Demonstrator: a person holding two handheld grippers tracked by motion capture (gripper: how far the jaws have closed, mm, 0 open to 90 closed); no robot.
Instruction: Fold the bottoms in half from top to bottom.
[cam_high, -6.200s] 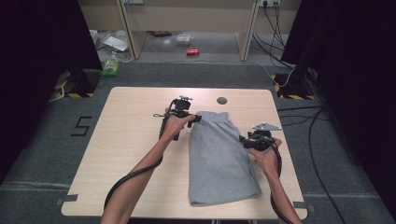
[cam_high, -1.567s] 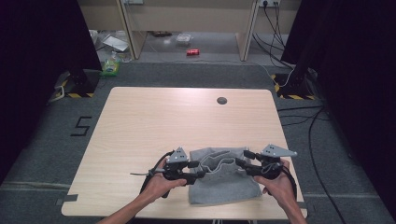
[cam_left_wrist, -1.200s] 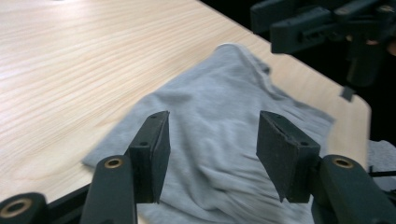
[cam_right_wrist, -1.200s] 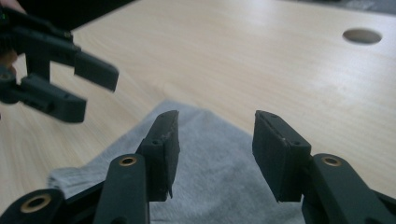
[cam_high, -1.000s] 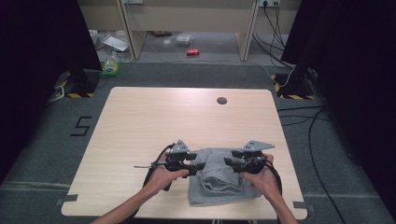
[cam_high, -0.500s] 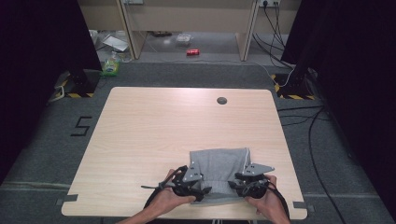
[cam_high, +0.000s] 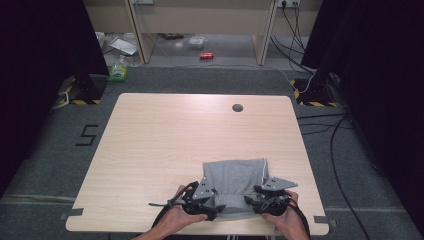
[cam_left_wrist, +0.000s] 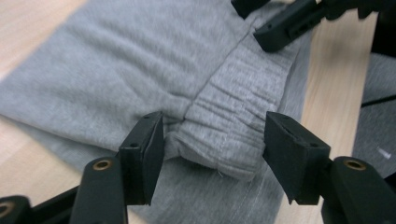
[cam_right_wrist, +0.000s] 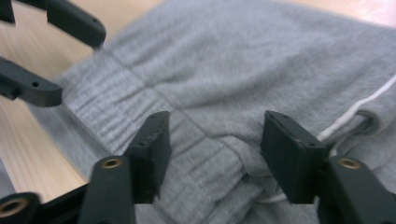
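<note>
— At the near edge of the bench (cam_high: 150, 150), left side: what is the left claw (cam_high: 210, 209) doing?

— Its jaws have just been opening. They stand apart astride the ribbed waistband of the grey folded garment (cam_high: 234, 177), and the pads do not press on it. Nothing is held.

— Where does the garment lie?

— Flat on the bench, toward the near right, its gathered band at the near edge between both claws.

— And the right claw (cam_high: 254, 202)?

— Same condition: jaws have just been opening and now stand apart over the band, close to a white drawstring (cam_right_wrist: 345, 119) and its eyelet. No grip.
</note>
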